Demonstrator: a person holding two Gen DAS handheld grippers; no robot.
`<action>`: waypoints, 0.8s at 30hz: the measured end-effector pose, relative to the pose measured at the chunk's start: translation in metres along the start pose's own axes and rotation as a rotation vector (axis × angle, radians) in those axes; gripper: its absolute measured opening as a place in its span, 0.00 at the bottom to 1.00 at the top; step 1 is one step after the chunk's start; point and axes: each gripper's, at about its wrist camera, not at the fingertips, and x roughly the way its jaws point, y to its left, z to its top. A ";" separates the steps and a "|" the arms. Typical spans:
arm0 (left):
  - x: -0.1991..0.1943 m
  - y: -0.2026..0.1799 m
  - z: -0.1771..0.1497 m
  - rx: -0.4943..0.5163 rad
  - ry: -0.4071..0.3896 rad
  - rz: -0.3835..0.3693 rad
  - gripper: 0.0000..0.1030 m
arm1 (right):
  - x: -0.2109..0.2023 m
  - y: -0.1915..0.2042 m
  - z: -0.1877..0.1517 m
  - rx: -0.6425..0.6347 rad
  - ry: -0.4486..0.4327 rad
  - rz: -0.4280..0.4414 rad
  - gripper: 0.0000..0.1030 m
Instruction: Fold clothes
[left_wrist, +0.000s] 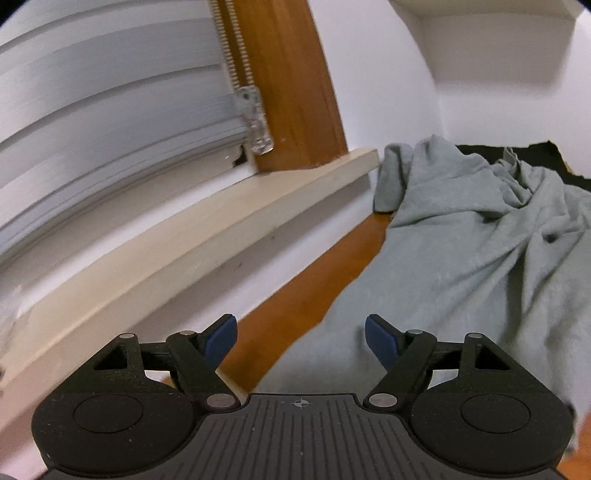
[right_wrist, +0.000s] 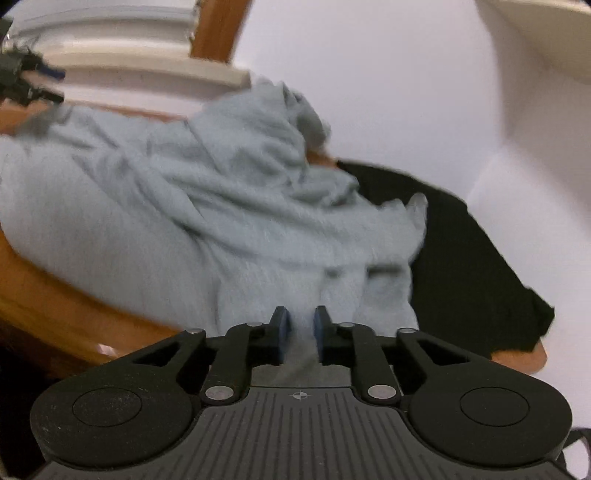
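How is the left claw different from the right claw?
The left claw is wide open with nothing in it; the right claw is nearly closed, with the grey garment between its pads. Both have black arms and blue pads.

left gripper (left_wrist: 301, 332): jaws wide apart, nothing between | right gripper (right_wrist: 300, 330): jaws narrow, pinching cloth

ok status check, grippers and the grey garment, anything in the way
Left gripper open, empty, over the garment's edge. Right gripper closed on a fold of the grey garment. Garment crumpled, unfolded. Black cloth lies beside it, partly underneath.
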 end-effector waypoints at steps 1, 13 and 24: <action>-0.005 0.003 -0.005 0.000 -0.002 0.003 0.79 | -0.001 0.008 0.007 -0.004 -0.017 0.014 0.29; -0.046 0.075 -0.045 -0.241 -0.113 0.035 0.89 | 0.037 0.165 0.116 -0.160 -0.090 0.358 0.37; -0.045 0.093 -0.043 -0.298 -0.106 0.023 1.00 | 0.080 0.281 0.185 -0.235 -0.031 0.571 0.38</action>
